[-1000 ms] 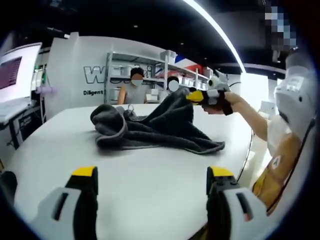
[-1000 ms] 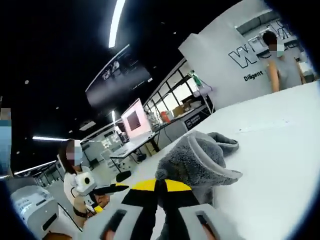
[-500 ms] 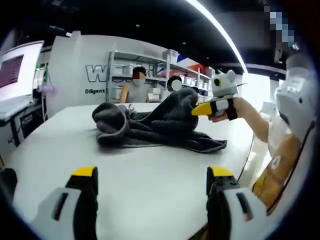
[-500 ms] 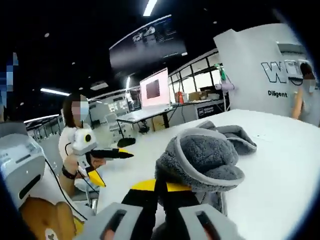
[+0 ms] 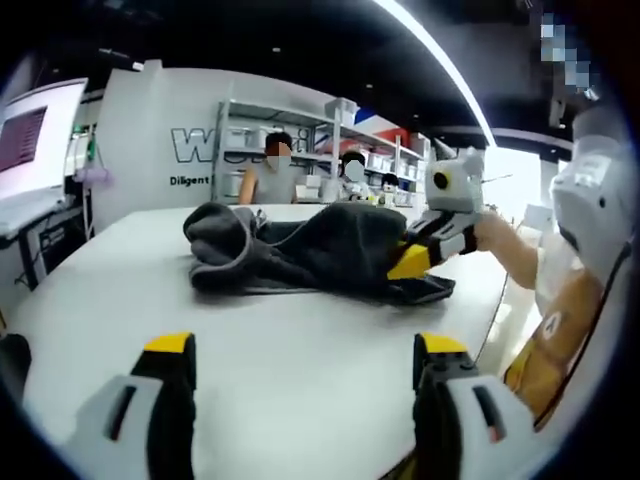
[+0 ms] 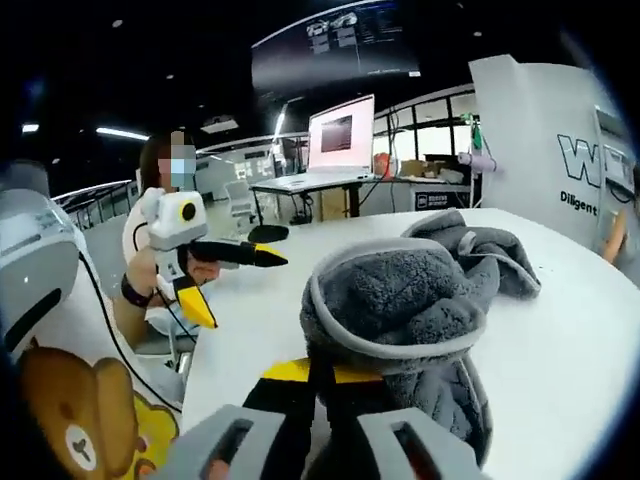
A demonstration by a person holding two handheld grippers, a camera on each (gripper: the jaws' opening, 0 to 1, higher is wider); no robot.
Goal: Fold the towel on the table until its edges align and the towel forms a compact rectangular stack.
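Note:
A dark grey towel (image 5: 290,255) lies crumpled on the white table (image 5: 300,380), with a rolled hump at its left end. My right gripper (image 5: 408,264) comes in from the right, low over the table, shut on the towel's right edge. In the right gripper view the towel (image 6: 400,300) bunches up just above my shut yellow-tipped right gripper (image 6: 312,372). My left gripper (image 5: 305,345) stands open over bare table in front of the towel, nothing between its fingers. It also appears, jaws spread, as the left gripper (image 6: 235,285) in a person's hand at the table's edge.
Two people (image 5: 268,180) stand behind the table's far side, in front of shelving (image 5: 330,140). A monitor (image 5: 30,140) sits on a desk at the left. The table's (image 6: 560,340) right edge runs near the person holding the grippers. A cable (image 5: 490,320) hangs there.
My right gripper has come down from head height to just above the table, carrying the towel's edge with it, so the heap lies flatter. The left gripper has stayed put.

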